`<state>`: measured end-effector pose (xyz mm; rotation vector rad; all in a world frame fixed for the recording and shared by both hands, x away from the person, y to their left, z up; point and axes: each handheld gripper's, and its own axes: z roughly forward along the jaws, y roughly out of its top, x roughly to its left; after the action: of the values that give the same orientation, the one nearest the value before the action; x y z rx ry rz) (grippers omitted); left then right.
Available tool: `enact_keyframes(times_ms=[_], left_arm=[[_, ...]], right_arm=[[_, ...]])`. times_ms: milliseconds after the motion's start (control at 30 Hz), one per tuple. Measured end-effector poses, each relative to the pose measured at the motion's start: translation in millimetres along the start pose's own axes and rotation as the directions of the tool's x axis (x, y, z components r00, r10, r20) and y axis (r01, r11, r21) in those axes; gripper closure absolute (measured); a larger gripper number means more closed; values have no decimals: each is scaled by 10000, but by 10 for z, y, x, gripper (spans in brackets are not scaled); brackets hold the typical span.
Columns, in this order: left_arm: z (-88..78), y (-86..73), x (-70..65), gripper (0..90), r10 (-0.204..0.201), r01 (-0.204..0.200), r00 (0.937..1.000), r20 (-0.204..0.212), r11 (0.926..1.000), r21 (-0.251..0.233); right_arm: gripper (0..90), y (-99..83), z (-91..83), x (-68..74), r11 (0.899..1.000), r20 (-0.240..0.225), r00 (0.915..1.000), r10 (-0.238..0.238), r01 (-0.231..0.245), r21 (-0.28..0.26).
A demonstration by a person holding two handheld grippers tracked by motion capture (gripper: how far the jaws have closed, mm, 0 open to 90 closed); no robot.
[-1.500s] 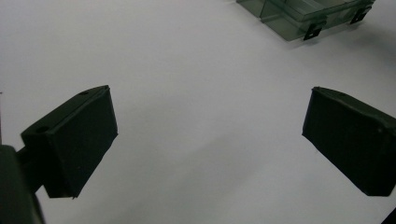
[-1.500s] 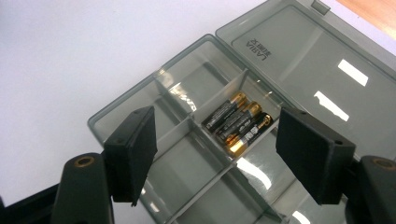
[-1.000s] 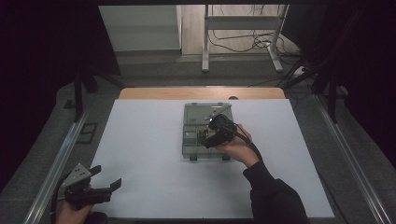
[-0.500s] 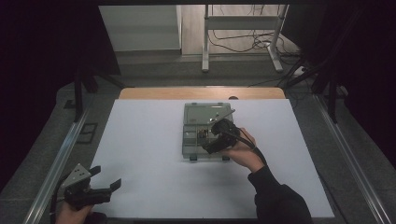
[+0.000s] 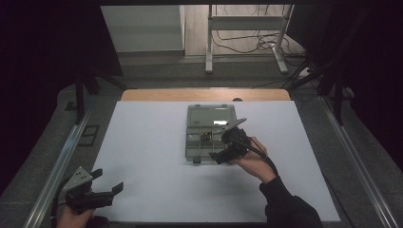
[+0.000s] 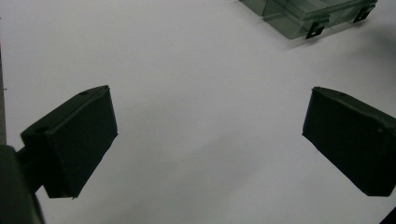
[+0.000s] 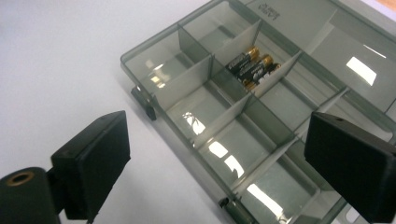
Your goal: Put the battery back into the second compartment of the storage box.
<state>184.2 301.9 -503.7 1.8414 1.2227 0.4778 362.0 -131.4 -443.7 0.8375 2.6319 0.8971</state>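
Batteries (image 7: 252,65) in organizer box (image 7: 219,121) — R gripper (image 7: 217,154) open.

white table (image 5: 152,156), open compartment box (image 5: 199,145) resting on it

My black grippers (image 5: 108,187) flank a smoky grey translucent box (image 7: 261,116) holding black-and-gold batteries (image 7: 250,65) on a white table (image 5: 152,142).

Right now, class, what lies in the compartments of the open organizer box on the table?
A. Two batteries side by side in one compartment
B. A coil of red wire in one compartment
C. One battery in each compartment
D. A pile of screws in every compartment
A: in the right gripper view, two black-and-gold batteries lie side by side in one compartment of the organizer box, and the other compartments seen there are bare.
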Motion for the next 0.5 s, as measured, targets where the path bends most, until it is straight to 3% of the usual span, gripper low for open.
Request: enact_keyframes(times_ms=[500], left_arm=[[-4, -1, -11, 34, 80, -80, 10000, 3, 10000, -39]], right_arm=[[16, -190, -32, 94, 9999, 140, 9998, -132, 132, 20]])
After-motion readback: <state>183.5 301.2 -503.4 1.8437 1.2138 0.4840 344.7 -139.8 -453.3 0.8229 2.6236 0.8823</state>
